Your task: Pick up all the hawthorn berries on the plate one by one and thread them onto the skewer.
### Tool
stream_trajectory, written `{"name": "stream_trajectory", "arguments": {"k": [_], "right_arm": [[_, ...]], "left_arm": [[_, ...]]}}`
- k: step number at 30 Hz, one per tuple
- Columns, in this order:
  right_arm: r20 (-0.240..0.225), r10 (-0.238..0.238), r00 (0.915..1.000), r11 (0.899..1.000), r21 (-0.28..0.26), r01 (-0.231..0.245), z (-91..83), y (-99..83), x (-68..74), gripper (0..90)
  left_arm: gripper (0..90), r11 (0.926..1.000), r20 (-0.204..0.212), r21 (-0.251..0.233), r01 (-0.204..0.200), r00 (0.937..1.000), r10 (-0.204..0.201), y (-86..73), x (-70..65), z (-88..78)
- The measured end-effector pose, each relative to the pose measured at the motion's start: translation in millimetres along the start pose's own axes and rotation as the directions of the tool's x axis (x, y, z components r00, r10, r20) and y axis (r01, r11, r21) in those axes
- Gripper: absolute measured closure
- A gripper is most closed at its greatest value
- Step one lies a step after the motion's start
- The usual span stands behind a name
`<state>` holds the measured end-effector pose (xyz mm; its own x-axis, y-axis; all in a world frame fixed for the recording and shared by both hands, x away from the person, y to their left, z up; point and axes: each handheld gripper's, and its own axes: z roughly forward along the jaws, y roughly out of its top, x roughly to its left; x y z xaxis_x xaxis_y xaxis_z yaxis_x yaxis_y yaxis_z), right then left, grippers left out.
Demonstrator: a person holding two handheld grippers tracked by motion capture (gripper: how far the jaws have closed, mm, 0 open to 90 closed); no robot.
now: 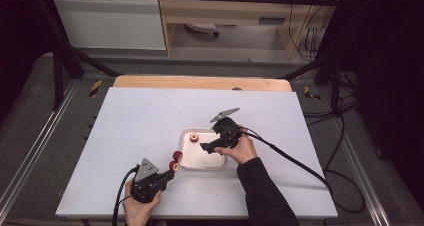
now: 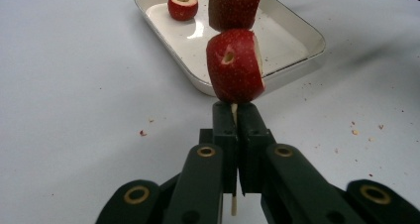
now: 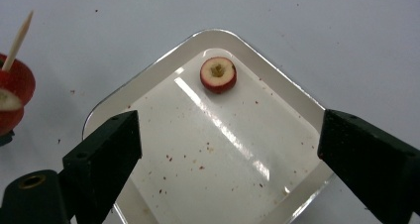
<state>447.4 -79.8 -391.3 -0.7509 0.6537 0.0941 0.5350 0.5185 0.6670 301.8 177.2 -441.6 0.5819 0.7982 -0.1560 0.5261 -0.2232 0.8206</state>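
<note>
My left gripper [image 2: 234, 109] is shut on a thin wooden skewer [image 2: 233, 204] that carries two red apple pieces [image 2: 235, 65], one above the other. In the high view that gripper [image 1: 168, 174] sits at the front left of a white tray [image 1: 202, 160], with the skewered apple pieces [image 1: 175, 160] just off the tray's left rim. One round apple piece [image 3: 218, 74] with its cored top up lies in the far corner of the tray [image 3: 148, 76]. My right gripper [image 3: 228, 140] hovers open over the tray with nothing between its jaws, and shows above the tray's right side [image 1: 206, 147].
The tray stands mid-table on a white tabletop [image 1: 135, 121] speckled with small red crumbs [image 2: 142, 133]. A wooden board edge [image 1: 200, 82] lies along the far side. Black cables [image 1: 295, 161] trail from both grippers toward the front.
</note>
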Motion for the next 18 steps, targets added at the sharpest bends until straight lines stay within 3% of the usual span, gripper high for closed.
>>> {"name": "stream_trajectory", "arguments": {"k": [11, 18], "right_arm": [[-0.004, 0.003, 1.0, 0.999, 0.041, -0.003, 22.8, 23.3, -2.2, 13.3], [-0.014, 0.015, 0.9998, 0.995, 0.097, -0.013, 37.7, 33.2, -1.5, 17.6]], "left_arm": [[88.1, 1.0, -0.005, 0.005, 0.003, 1.0, -0.002, -1.8, 4.5, -2.9], [88.0, 1.0, -0.003, 0.004, 0.005, 1.0, -0.005, -2.1, 5.8, -2.7]]}}
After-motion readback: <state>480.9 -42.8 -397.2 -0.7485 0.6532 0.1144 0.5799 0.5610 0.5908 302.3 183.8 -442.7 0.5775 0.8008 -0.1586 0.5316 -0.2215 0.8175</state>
